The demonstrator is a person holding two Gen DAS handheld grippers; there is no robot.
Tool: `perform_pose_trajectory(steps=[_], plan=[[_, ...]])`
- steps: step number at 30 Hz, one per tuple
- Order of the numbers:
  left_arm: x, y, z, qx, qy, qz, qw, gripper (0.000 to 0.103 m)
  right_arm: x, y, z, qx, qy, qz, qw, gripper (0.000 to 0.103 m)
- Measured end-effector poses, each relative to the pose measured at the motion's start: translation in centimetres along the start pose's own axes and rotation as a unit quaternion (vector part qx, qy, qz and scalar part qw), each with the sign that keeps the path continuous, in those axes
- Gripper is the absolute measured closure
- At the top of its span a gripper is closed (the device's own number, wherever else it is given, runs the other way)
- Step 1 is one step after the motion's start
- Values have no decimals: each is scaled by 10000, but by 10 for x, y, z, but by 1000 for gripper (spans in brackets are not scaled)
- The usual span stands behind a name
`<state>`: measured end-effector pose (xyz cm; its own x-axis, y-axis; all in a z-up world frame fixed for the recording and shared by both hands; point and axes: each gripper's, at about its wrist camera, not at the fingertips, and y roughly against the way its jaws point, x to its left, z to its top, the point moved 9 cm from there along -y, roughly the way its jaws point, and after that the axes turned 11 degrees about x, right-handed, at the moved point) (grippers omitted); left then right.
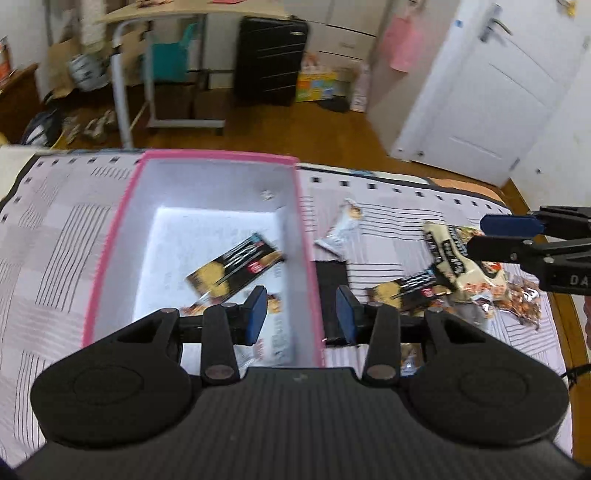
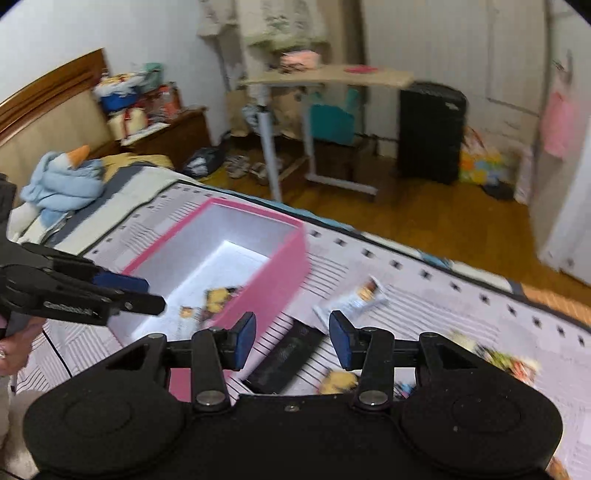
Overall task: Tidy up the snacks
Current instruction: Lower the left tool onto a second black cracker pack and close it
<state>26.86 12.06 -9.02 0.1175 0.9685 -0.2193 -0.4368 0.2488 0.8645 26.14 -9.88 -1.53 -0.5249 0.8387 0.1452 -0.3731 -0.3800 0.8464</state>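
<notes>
A pink-rimmed white box point(image 1: 125, 221) stands on the striped bedspread; it also shows in the right wrist view point(image 2: 280, 258). A black-and-gold snack packet point(image 1: 236, 267) lies inside it. My left gripper point(image 1: 302, 314) is open and empty, over the box's right wall. My right gripper point(image 2: 291, 341) is open and empty above the spread; in the left wrist view it point(image 1: 476, 234) hovers over a cream snack bag point(image 1: 458, 260). A white snack packet point(image 1: 341, 229) and another black-and-gold packet point(image 1: 402, 290) lie right of the box.
A black flat object point(image 2: 284, 360) lies on the spread beside the box. Orange-brown wrappers point(image 1: 517, 295) lie at the right. Beyond the bed edge are wooden floor, a desk point(image 1: 155, 14), a black suitcase point(image 1: 271, 59) and a white door point(image 1: 491, 85).
</notes>
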Motion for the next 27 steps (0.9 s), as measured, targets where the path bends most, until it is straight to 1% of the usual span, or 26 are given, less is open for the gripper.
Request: perform_pose_trajectory(steps=[3,6,8,11,14,16,17,19,20,22,23,24,25,27], plan=[[-22,-8,9,32,-234,29,9997,63,-20,-6,-15,149,-200,-79,9997,52],[-44,-23,17,171,-383,-126,9990,63,-39,-21,-33,423,-432,-111,9981,51],[-59,-38,24,314,-487,-227,9981,63,-50,-31,-40,568,-471,-178,9971,51],[-76,-62,28,507,-579,-244,9967,63,-62,-43,-50,689,-363,-329,9964,46],[-88,-94,24,892,-304,-421,9947,64,-77,-61,-57,872,-432,-241,9950,46],[-90,-114,20,1075,-70,-443,9932,65,-87,-75,-61,949,-439,-224,9943,46],[-93,-125,20,1101,112,-467,9928,65,-90,-82,-63,1003,-412,-268,9937,46],[-95,-144,21,1067,611,-662,9902,65,-98,-96,-67,1095,-456,-336,9924,46],[-98,-155,19,1171,788,-690,9876,65,-100,-101,-68,1127,-492,-287,9920,46],[-104,-169,17,1201,831,-645,9872,65,-104,-110,-70,1192,-550,-222,9911,45],[-105,-176,15,1197,839,-554,9877,65,-105,-116,-72,1243,-552,-209,9905,42],[-106,-184,14,1218,870,-437,9878,65,-105,-121,-75,1309,-527,-171,9898,40],[-103,-191,11,1221,966,-309,9873,65,-104,-125,-76,1351,-467,-128,9896,39],[-95,-202,6,1243,1215,-177,9846,64,-102,-131,-78,1389,-358,-89,9896,36]])
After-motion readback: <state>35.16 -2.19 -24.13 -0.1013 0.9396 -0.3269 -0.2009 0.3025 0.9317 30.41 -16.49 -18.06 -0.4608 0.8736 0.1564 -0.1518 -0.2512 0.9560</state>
